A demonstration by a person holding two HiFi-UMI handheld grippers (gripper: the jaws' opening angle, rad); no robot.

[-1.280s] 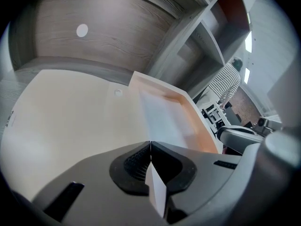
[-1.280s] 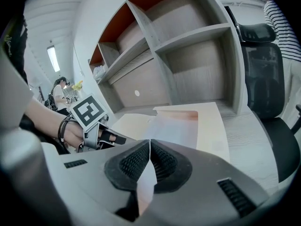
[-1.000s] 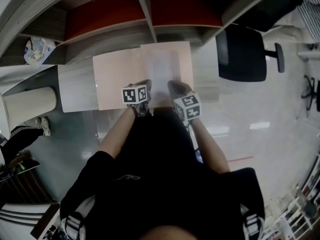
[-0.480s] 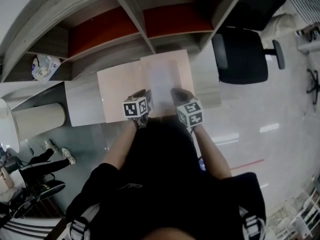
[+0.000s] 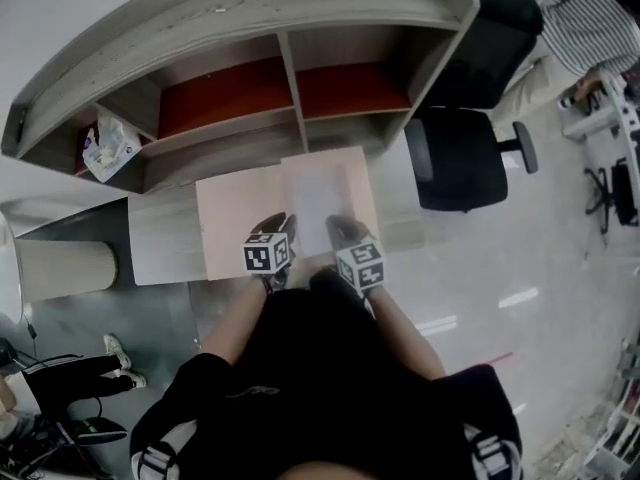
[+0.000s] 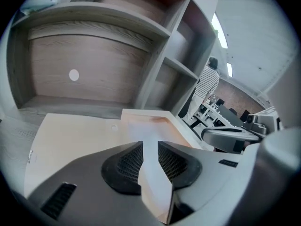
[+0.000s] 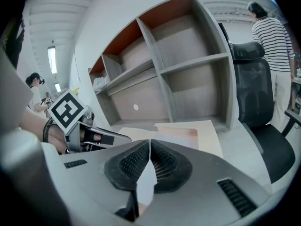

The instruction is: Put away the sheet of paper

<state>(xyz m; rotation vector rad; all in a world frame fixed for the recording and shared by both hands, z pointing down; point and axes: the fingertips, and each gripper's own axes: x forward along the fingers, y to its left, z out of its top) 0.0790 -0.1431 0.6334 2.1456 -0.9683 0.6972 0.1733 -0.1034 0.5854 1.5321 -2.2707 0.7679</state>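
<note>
- The sheet of paper [image 5: 318,200] hangs just above the tabletop [image 5: 160,240], held by its near edge and reaching forward over a pale beige board or folder [image 5: 238,218]. I cannot tell which it is.
- I judge it very light and quite limp. In the left gripper view it bends and folds where it passes between the pads, so it will sag, flutter or crease if moved fast or held at one point only.
- It is thin and smooth and could slide out of a loose pinch. Being easy to crumple, it wants a firm but flat hold.
- The best hold looks like the one in place: two spread points on one edge, which keeps the sheet taut enough to steer.
- The left gripper [image 6: 150,147] is nearly closed, its ribbed pads pressing the paper's left near corner.
- The right gripper [image 7: 150,147] is clamped tight on the right near corner, with white paper showing between its pads.
- Straight ahead stands an open shelf unit [image 5: 250,88] with empty compartments at tabletop level, a likely place to slide the sheet into edge first.
- A crumpled bag [image 5: 108,148] sits in the leftmost compartment.
- An office chair [image 5: 460,158] stands to the right, and a person in a striped shirt [image 5: 590,18] is well beyond it.
</note>
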